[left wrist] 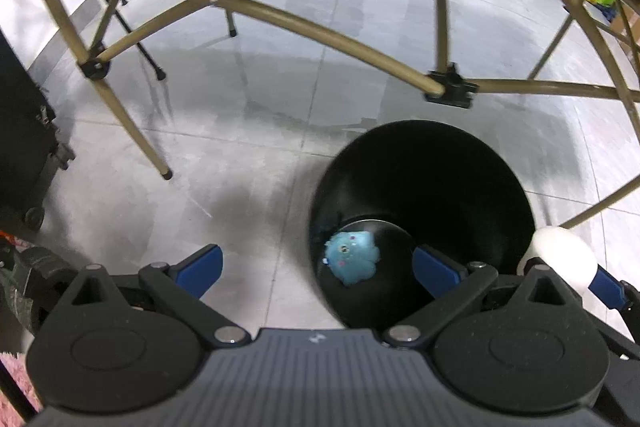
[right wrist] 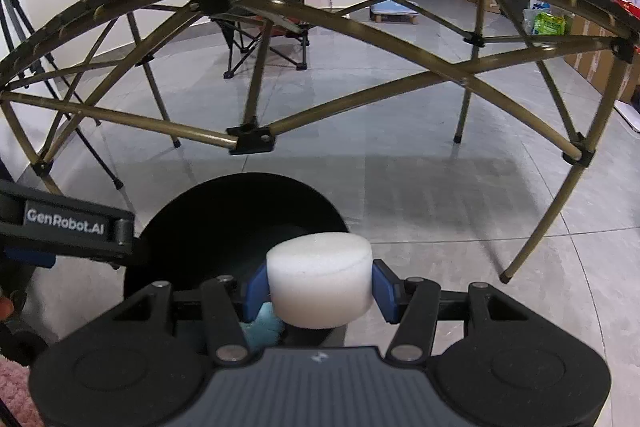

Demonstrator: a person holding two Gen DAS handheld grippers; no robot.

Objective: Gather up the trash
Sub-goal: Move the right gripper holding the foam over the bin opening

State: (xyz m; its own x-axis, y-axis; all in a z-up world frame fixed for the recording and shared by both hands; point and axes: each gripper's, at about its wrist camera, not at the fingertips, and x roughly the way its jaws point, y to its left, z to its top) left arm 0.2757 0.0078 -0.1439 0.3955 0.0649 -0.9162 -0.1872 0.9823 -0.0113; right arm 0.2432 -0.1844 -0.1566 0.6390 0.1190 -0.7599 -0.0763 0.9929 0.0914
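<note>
A round black trash bin (left wrist: 424, 163) stands on the tiled floor, and a light blue plush toy (left wrist: 354, 255) lies at its bottom. My left gripper (left wrist: 320, 267) hangs open above the bin's left rim with nothing between its blue fingers. My right gripper (right wrist: 320, 285) is shut on a white foam cylinder (right wrist: 320, 279), held just over the bin's (right wrist: 192, 227) right edge. That white foam cylinder (left wrist: 560, 257) also shows at the right of the left wrist view. A bit of the blue toy (right wrist: 262, 329) peeks out under the foam.
A folding table's brass-coloured frame (left wrist: 280, 15) arches over the bin, with legs (right wrist: 532, 239) reaching the floor around it. A black wheeled case (left wrist: 24, 147) stands at the left. A folding chair (right wrist: 272, 39) and boxes (right wrist: 592, 67) sit further back.
</note>
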